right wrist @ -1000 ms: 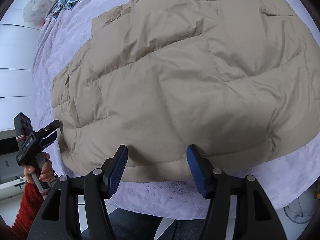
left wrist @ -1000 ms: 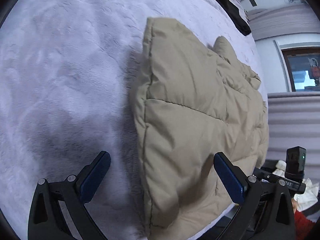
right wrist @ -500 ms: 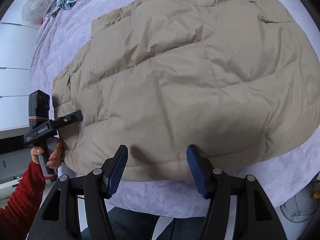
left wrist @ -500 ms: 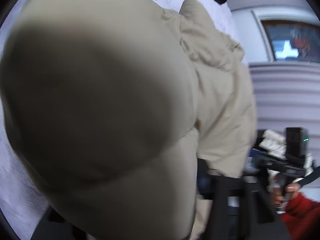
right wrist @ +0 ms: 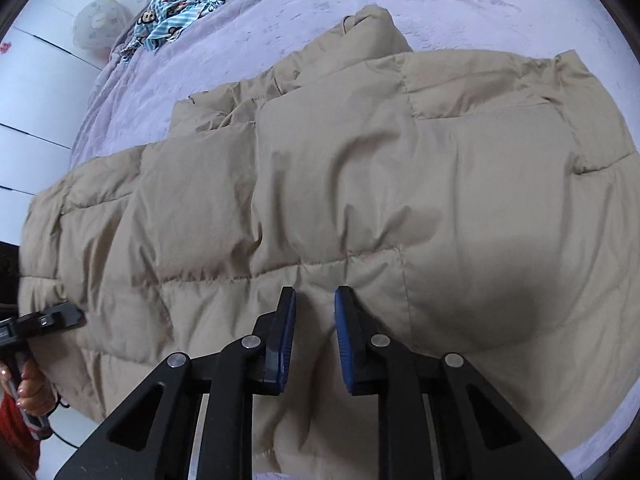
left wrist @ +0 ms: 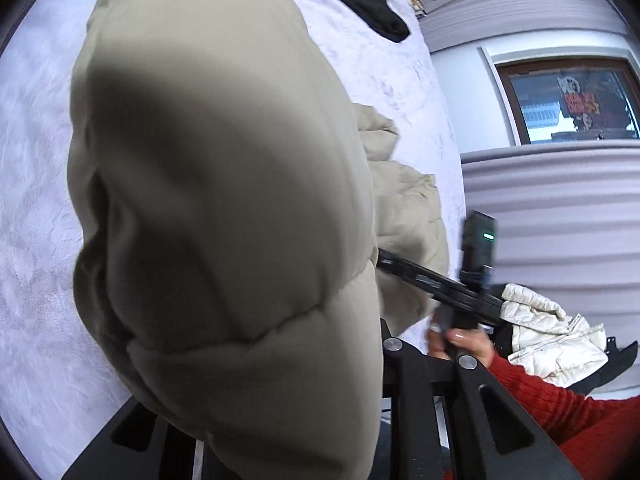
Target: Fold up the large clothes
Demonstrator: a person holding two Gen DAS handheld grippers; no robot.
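A beige puffer jacket (right wrist: 360, 184) lies spread on the bed. In the left wrist view a lifted part of the jacket (left wrist: 224, 208) bulges up and fills the frame, hiding my left gripper's fingers. Its jaws are closing on that fabric. The right wrist view shows the left gripper (right wrist: 74, 314) biting the jacket's left edge. My right gripper (right wrist: 316, 316) points down over the near hem. Its jaws are closing, and a ridge of jacket fabric is pinched between the blue pads (right wrist: 286, 320). The right gripper (left wrist: 400, 266) also reaches into the jacket in the left wrist view.
A lilac plush bedspread (left wrist: 32, 200) covers the bed. A black garment (left wrist: 360, 0) and a blue patterned cloth (right wrist: 188, 4) lie at its far end. A white jacket (left wrist: 552, 336) sits beside the bed, under a window (left wrist: 568, 100). A red sleeve (left wrist: 560, 400) holds the right gripper.
My left gripper went from wide open beside the jacket to gripping it and rising with the fabric. My right gripper moved forward over the hem and its jaws narrowed around the fabric.
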